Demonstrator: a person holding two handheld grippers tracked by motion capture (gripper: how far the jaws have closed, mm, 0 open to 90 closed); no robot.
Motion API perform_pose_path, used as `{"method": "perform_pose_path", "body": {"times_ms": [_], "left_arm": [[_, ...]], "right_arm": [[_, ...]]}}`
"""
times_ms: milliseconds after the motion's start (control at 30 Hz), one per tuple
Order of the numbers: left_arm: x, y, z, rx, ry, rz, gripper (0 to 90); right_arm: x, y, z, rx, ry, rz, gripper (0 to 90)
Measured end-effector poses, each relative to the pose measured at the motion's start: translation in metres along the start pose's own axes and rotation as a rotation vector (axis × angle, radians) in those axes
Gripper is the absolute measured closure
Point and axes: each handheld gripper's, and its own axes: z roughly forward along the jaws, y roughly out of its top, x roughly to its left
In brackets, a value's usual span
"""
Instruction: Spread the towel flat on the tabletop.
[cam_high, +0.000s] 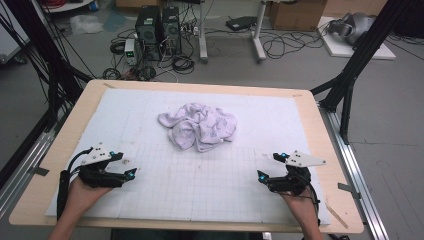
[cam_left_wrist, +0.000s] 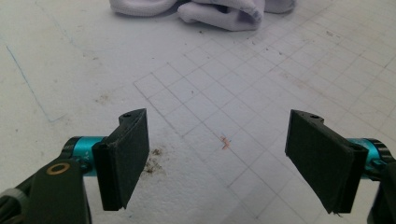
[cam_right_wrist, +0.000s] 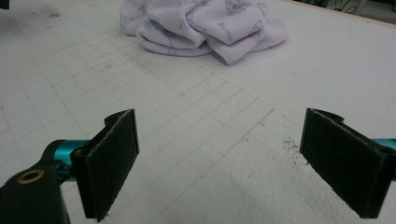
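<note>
While both hands rest low near the front edge of the tabletop (cam_high: 60, 150), the crumpled white towel (cam_high: 198, 126) lies by itself toward the middle of the white gridded mat (cam_high: 200, 190), somewhat nearer the back edge than the front. It is bunched into a loose heap with folds turned over one another, faint lilac print showing on them, and nothing touches it.

The left gripper (cam_high: 131, 173) sits near the front-left corner of the mat and the right gripper (cam_high: 260, 176) near the front-right, well apart from each other and from the cloth, each pointing inward and forward toward it. That symmetric stance looks like a ready position: one tool on each side suits a job that needs two corners of fabric taken at once.

In the left gripper view the jaws stand wide with bare mat between the pads (cam_left_wrist: 126, 158), the towel's (cam_left_wrist: 219, 14) near folds at the top. The right gripper view shows the same spread pads (cam_right_wrist: 112, 158), nothing between them, with the heap (cam_right_wrist: 205, 28) straight ahead. Probably a reach forward to the cloth comes next.
</note>
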Motion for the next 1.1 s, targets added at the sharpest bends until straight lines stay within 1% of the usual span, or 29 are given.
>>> {"method": "perform_pose_path", "body": {"times_ms": [133, 200, 367, 567, 700, 733, 767, 1033, 1100], "left_arm": [[-0.0007, 0.0, 0.0002, 0.007, -0.004, 0.011, 22.2], [-0.0018, 0.0, 0.0001, 0.002, -0.002, 0.009, 22.2], [-0.0025, 0.0, -0.0006, 0.005, -0.003, 0.022, 22.2], [-0.0039, 0.0, 0.0001, 0.004, -0.002, 0.026, 22.1], [-0.0066, 0.0003, 0.0007, 0.005, -0.009, 0.033, 22.2], [-0.0071, 0.0004, 0.0008, 0.004, -0.008, 0.034, 22.2], [-0.0072, 0.0004, 0.0008, 0.005, -0.008, 0.036, 22.2], [-0.0073, 0.0004, 0.0016, 0.002, -0.009, 0.028, 22.2], [-0.0076, 0.001, 0.0019, 0.004, -0.012, 0.032, 22.2]], "right_arm": [[0.0, -0.0004, 0.0, -0.003, 0.0, -0.001, 11.0], [0.0008, -0.0005, -0.0003, 0.0, 0.002, 0.006, 11.0], [0.0014, -0.0001, -0.0006, -0.009, 0.005, 0.004, 11.0], [0.0032, 0.0002, -0.0009, -0.006, 0.011, 0.01, 11.0], [0.0039, 0.0006, -0.0013, -0.008, 0.008, 0.002, 11.0], [0.0053, 0.0007, -0.0019, -0.003, 0.012, 0.012, 11.0], [0.0053, 0.001, -0.0017, -0.007, 0.01, 0.006, 11.0], [0.0025, 0.005, 0.0006, -0.015, 0.018, 0.006, 11.0], [0.0018, 0.0071, 0.0014, -0.012, 0.018, 0.009, 11.1]]}}
